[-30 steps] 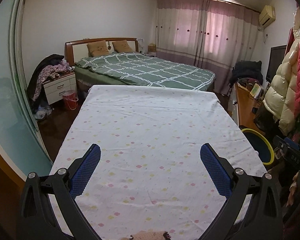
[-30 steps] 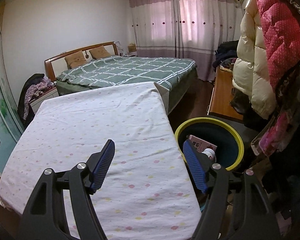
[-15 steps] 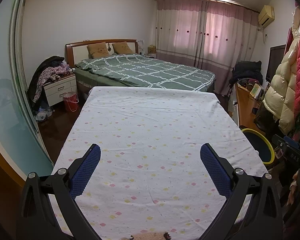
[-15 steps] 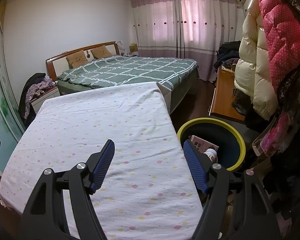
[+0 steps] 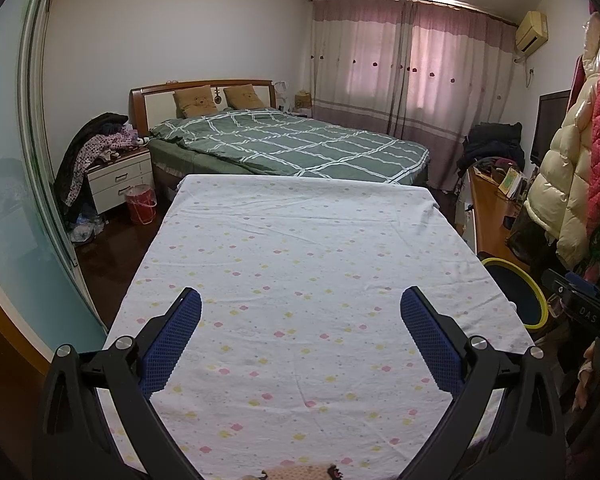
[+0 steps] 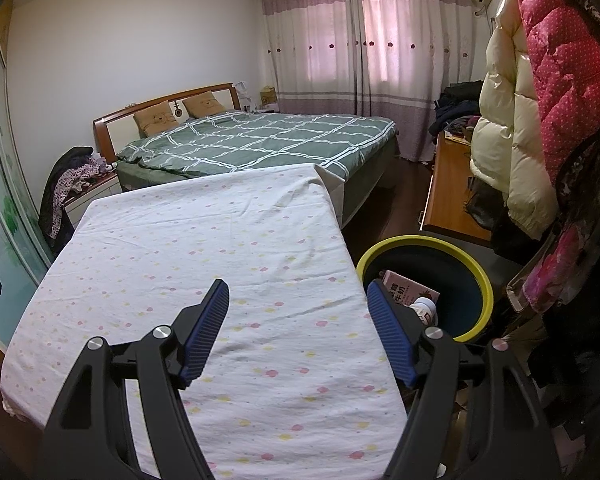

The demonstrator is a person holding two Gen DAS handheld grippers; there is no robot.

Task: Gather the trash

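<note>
The left gripper (image 5: 300,322) hangs over a table draped in a white floral sheet (image 5: 300,248), its blue-padded jaws spread wide with only cloth between them. At three o'clock from the gripper, just off the table's right edge, a dark bin with a yellow rim (image 5: 518,294) stands on the floor; its contents are hidden from here. Past the bin, at the right margin, part of the right gripper (image 5: 580,304) juts in. At twelve o'clock beyond the table lies a bed with a green checked quilt (image 5: 292,144). At ten o'clock sit a white nightstand (image 5: 118,178) heaped with clothes and a red bucket (image 5: 141,208).
</note>
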